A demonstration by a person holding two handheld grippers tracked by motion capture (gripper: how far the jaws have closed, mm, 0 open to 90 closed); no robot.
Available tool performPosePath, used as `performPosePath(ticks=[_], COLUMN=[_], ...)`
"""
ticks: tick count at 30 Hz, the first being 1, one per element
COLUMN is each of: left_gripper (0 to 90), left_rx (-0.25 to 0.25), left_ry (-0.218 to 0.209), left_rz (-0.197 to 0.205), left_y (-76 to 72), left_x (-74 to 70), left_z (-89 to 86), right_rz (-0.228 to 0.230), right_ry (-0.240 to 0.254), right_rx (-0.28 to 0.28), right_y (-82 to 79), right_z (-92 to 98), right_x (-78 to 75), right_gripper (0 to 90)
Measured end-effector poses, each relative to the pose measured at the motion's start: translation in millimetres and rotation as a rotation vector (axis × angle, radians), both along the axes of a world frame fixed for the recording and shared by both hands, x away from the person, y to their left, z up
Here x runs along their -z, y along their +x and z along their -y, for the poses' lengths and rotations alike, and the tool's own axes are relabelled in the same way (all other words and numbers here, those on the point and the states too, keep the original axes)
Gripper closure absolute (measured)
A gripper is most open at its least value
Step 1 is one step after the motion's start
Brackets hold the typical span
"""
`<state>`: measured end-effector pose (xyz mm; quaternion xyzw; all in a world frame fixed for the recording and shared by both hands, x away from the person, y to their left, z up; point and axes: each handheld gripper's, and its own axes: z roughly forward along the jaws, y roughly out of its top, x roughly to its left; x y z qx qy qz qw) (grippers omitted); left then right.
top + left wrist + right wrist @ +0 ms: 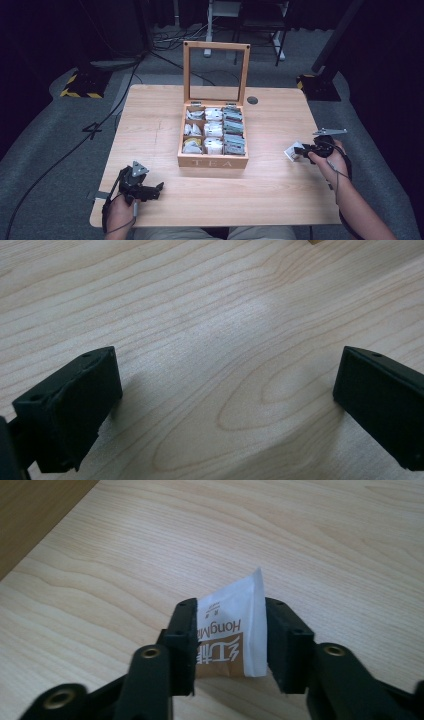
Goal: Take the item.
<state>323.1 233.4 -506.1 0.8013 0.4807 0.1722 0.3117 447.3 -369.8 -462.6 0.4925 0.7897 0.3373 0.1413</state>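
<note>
Wooden table [260, 190]; one clamped sachet [235, 630]

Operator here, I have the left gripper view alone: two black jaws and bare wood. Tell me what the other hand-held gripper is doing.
Observer: The right hand-held gripper is shut on a white and brown tea packet, printed "HongMi".
Operator: Report where it is on the table.
Observer: Near the table's right edge, to the right of a wooden box lettered TEA.
Operator: Give me the box's state.
Observer: Its glass-paned lid stands open, and the compartments hold packets.
Operator: Now place my own gripper.
Observer: The left hand-held gripper sits near the table's front left, jaws apart, holding nothing.
</note>
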Motion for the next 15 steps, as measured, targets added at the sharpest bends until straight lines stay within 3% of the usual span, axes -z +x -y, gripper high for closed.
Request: performPosePath(ticks=[3,15], left_gripper=[0.0,0.0], left_rx=[-0.001,-0.001], left_ry=[0.003,0.004], left_rz=[-0.001,0.0], left_y=[0.2,0.2], left_x=[-0.1,-0.1], left_z=[-0.1,-0.1], right_rz=[0.033,0.07], right_ry=[-0.013,0.012], right_rx=[0.009,0.002], right_y=[1.2,-5.3], right_z=[3.6,5.2], right_x=[2.5,-12.4], right_gripper=[53.7,52.4])
